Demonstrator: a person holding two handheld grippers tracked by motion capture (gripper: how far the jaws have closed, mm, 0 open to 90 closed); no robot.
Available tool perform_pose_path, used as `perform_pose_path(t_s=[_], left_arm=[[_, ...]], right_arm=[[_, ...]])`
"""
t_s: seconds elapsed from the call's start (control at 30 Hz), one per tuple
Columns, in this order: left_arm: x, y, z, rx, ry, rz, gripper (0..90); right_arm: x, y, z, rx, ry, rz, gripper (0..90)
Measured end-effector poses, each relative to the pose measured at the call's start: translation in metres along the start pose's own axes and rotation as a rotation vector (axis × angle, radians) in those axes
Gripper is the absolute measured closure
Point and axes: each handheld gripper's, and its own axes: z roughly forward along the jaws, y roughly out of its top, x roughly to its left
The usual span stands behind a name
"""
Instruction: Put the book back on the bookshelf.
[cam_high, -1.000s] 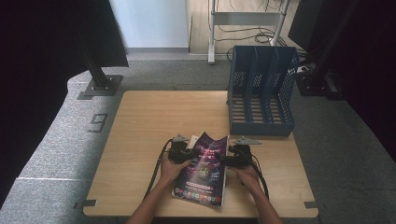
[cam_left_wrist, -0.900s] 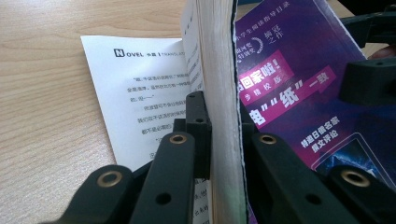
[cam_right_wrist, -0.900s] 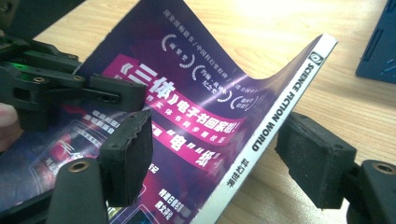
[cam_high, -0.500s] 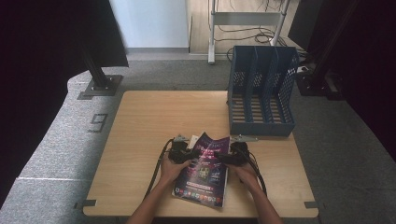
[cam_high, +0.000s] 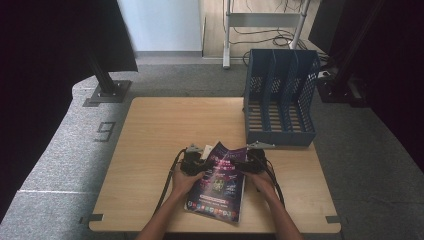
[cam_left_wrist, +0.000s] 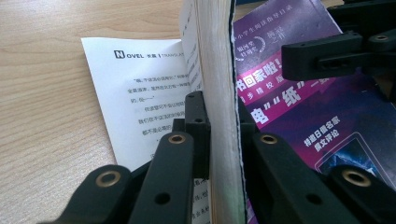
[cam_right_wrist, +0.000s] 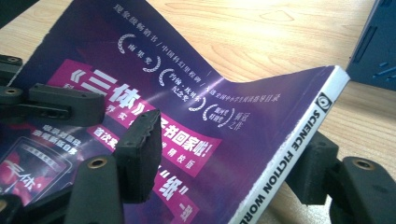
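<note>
The magazine (cam_high: 218, 181) lies on the surface (cam_high: 165, 125). Its page edge is clamped by the left tool (cam_left_wrist: 219, 126). The spine (cam_right_wrist: 289, 154) is straddled, ungripped, by the right tool (cam_right_wrist: 224, 154), whose jaws have just been closing.

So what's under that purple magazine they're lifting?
Under the magazine, the wooden table. The left gripper clamps most pages upright, so a printed white page lies flat beneath. What lies under the part near the person is covered.

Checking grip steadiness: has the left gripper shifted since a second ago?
No. The left gripper stays in the same place relative to the blue file rack, shut on the magazine.
</note>
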Motion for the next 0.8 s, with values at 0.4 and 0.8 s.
perform_pose_path(t_s=[0.4,0.8], left_arm=[[-0.0005,-0.0013,-0.0032,-0.014,-0.002,-0.001,82.9],[-0.0002,-0.0005,-0.0060,-0.018,-0.009,-0.010,82.6]], right_arm=[[-0.0031,-0.0016,0.0011,0.012,-0.001,0.002,43.1],[-0.0045,-0.0010,-0.0039,0.003,-0.010,-0.029,61.3]])
